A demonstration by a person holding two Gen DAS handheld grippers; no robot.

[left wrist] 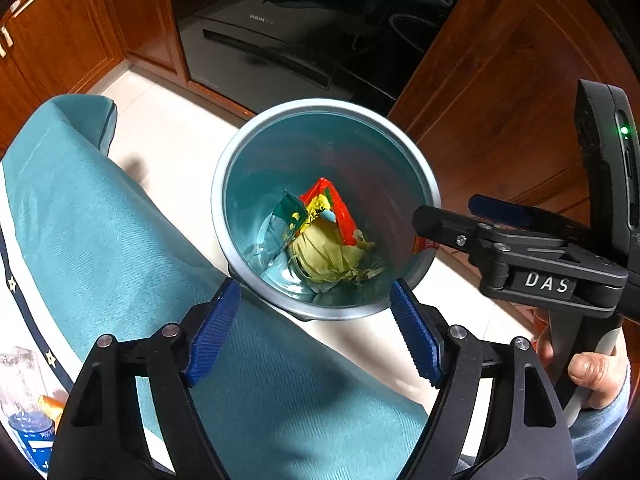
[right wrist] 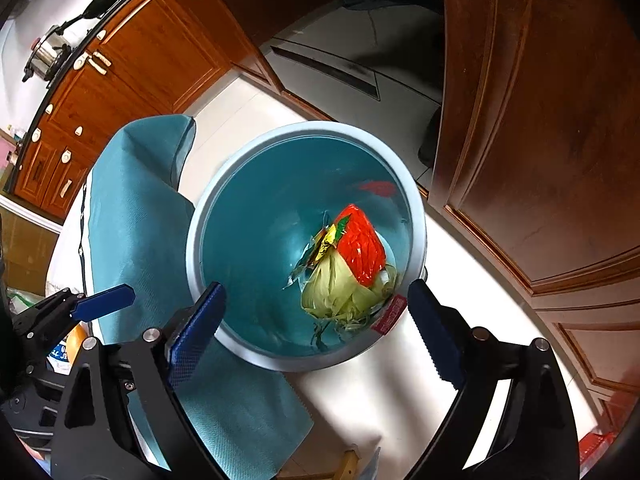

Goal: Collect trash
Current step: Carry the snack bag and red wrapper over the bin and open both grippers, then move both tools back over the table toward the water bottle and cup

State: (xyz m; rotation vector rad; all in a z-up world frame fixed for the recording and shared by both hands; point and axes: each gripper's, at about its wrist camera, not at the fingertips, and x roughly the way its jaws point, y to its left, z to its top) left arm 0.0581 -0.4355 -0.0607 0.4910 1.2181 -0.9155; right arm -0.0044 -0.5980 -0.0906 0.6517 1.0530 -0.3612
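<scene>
A light-blue trash bin (left wrist: 224, 184) stands on the pale floor beside the table. At its bottom lie a red wrapper (right wrist: 362, 246), yellow-green corn husks (right wrist: 340, 294) and a clear green-printed wrapper (left wrist: 280, 228). My left gripper (left wrist: 316, 292) hangs open over the bin's near rim with nothing between its blue pads. My right gripper (right wrist: 316, 292) is also open and empty above the bin. In the left wrist view the right gripper (left wrist: 448, 210) reaches in over the bin's right rim, held by a person's hand (left wrist: 592, 376).
A teal cloth (left wrist: 100, 220) drapes over the table edge left of the bin. Wooden cabinets (right wrist: 540, 120) stand to the right and behind, with a dark appliance (left wrist: 280, 40) between them. A plastic bottle (left wrist: 24, 384) stands at the lower left.
</scene>
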